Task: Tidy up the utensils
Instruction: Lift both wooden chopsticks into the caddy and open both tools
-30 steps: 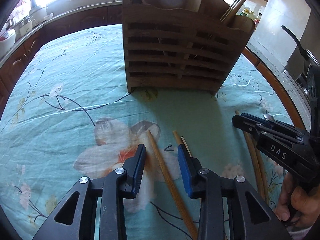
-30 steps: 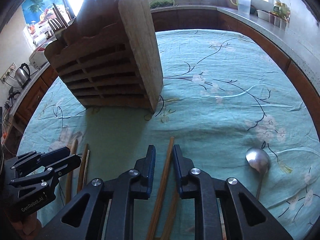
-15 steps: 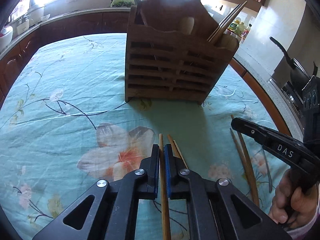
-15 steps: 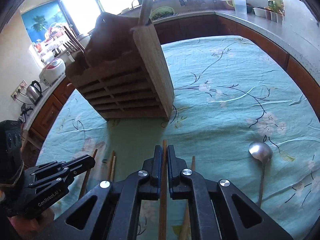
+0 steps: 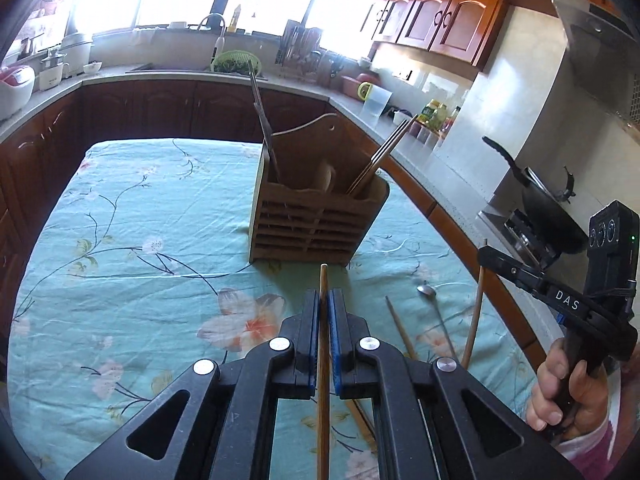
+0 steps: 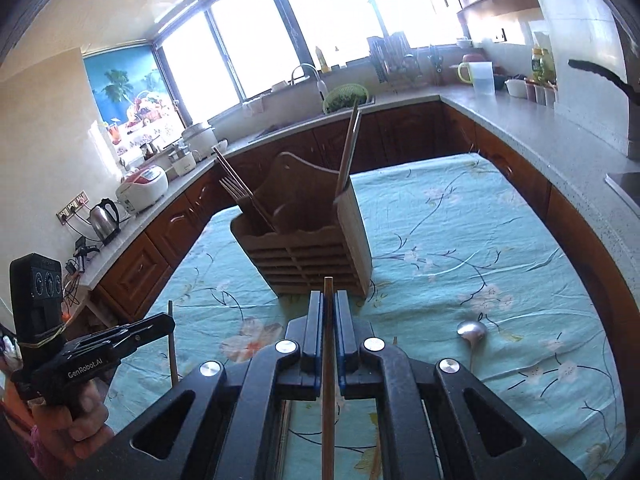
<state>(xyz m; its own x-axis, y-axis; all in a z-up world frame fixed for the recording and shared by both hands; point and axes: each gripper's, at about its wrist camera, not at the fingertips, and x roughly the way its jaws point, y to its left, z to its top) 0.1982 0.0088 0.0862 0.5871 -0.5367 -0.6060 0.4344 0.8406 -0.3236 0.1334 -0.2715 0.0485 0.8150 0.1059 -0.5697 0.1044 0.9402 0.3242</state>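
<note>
My left gripper [image 5: 324,300] is shut on a wooden chopstick [image 5: 323,280] and holds it above the table, tip toward the wooden utensil holder [image 5: 316,224]. My right gripper [image 6: 329,300] is shut on another wooden chopstick [image 6: 328,286], also lifted, in front of the holder [image 6: 308,252]. The holder has chopsticks [image 5: 384,156] and a wooden spoon in it. In the left wrist view the right gripper [image 5: 486,258] holds its chopstick [image 5: 476,312] upright. A metal spoon [image 6: 472,330] and a loose chopstick [image 5: 398,328] lie on the cloth.
The table wears a teal floral cloth [image 5: 140,240]. Kitchen counters [image 6: 540,120] ring it, with a kettle [image 6: 104,216], rice cooker [image 6: 144,188] and a black pan [image 5: 548,208] on the stove at right.
Both grippers closed on a chopstick each, then lifted them off the cloth and pulled back; the holder now looks farther away and the chopsticks stand clear of the table.
</note>
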